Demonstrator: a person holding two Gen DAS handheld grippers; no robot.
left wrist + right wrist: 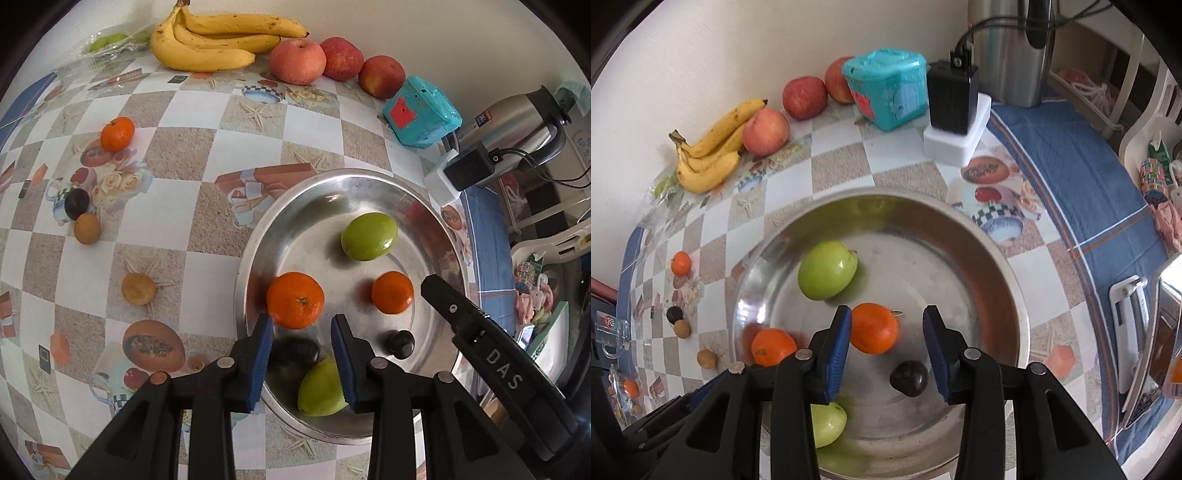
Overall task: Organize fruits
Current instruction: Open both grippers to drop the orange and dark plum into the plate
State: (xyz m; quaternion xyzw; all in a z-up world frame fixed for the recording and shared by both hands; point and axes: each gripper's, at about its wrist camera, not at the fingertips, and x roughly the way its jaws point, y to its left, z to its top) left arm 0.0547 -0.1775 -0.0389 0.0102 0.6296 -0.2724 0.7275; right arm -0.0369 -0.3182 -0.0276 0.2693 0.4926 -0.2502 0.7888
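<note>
A steel bowl (436, 221) (1004, 266) holds two tangerines (295, 300) (392, 292), two green fruits (369, 236) (321, 387) and two dark plums (400, 343) (295, 354). My left gripper (301, 323) hangs over the bowl's near left side, open. One plum lies below its gap, a tangerine just past its tips. My right gripper (886, 314) is open over the bowl's middle. A tangerine (874, 328) and a plum (908, 373) lie under its gap, with neither pad pressing. On the table lie a tangerine (117, 133), a plum (77, 203) and two brown fruits (86, 228) (137, 288).
Bananas (221, 40) and three apples (297, 61) line the back wall. A teal toy box (421, 110), a black charger on a white block (469, 170) and a steel kettle (517, 122) stand at the back right. The table edge with blue cloth (1071, 177) runs right of the bowl.
</note>
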